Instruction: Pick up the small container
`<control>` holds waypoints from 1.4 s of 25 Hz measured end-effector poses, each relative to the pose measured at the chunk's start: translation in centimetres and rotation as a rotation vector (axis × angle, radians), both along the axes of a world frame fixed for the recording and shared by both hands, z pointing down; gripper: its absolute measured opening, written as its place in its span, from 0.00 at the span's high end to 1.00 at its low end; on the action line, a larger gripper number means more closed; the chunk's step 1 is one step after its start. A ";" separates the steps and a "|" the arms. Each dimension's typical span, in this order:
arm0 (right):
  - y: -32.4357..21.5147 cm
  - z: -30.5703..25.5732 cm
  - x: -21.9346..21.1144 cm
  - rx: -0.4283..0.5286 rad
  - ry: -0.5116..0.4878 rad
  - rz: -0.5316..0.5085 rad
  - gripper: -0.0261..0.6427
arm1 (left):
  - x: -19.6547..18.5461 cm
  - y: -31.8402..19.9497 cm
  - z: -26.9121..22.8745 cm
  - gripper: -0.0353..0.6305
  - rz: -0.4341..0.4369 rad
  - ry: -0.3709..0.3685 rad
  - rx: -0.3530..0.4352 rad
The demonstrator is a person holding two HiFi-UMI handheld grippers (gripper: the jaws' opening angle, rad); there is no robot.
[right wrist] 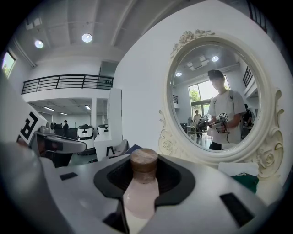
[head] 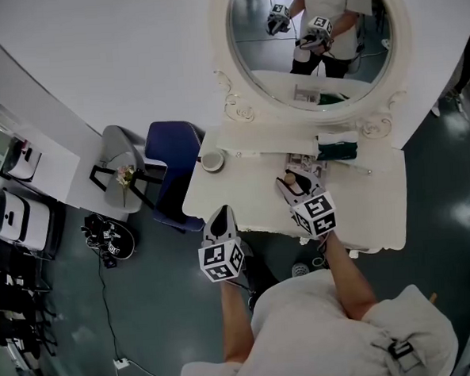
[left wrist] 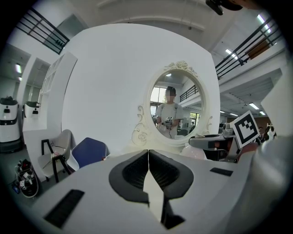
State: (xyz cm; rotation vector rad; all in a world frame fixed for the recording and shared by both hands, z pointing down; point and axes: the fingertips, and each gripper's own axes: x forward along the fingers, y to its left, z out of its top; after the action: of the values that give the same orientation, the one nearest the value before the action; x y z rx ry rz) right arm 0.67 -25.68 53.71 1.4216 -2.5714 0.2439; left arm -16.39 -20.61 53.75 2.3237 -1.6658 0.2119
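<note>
nestling in right tool (right wrist: 143, 172): small container (right wrist: 139, 199)

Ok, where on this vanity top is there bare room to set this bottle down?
Bare: the right end of the vanity top, past the green box, and the left half in front of the small bowl. Crowded: the middle under the mirror, with the green box and printed papers by the right gripper.

The container (right wrist: 143, 194) is held between the jaws of the right gripper (right wrist: 143, 161), with the mirror (right wrist: 215, 96) set ahead, rightward of them.
</note>
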 end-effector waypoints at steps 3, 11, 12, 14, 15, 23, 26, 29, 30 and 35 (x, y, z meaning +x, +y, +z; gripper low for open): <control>0.0 0.0 0.3 -0.001 -0.012 0.006 0.76 | 0.2 -0.1 0.0 0.90 0.004 0.004 0.003; -0.4 0.3 0.8 -0.008 0.003 0.015 0.76 | 0.7 -0.5 0.0 0.90 0.014 0.009 -0.001; -0.4 0.2 0.8 -0.004 0.007 0.016 0.76 | 0.8 -0.5 0.0 0.90 0.016 0.011 -0.002; -0.4 0.0 0.8 0.005 0.013 0.014 0.76 | 0.9 -0.6 -0.1 0.90 0.019 0.014 -0.002; -0.4 -0.1 0.8 0.005 0.012 0.012 0.76 | 0.9 -0.6 -0.1 0.90 0.021 0.013 -0.002; -0.2 0.1 1.0 -0.009 0.014 0.016 0.76 | 1.2 -0.5 -0.6 0.90 0.046 0.021 0.002; -0.2 0.3 0.9 -0.007 0.017 0.014 0.76 | 1.1 -0.4 -0.6 0.90 0.045 0.016 0.006; -0.2 0.5 0.9 -0.010 0.022 0.006 0.75 | 0.9 -0.5 -0.5 0.90 0.034 0.013 0.006; -0.2 0.5 0.8 -0.008 0.025 0.003 0.76 | 0.8 -0.5 -0.5 0.90 0.029 0.014 0.007; 0.2 0.4 0.3 -0.002 0.026 0.000 0.76 | 0.2 -0.2 -0.6 0.90 0.015 0.022 0.010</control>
State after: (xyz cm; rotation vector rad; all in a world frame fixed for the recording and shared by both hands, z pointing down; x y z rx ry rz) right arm 1.01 -25.51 54.14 1.4148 -2.5492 0.2268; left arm -16.17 -20.78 53.15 2.3380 -1.6429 0.1811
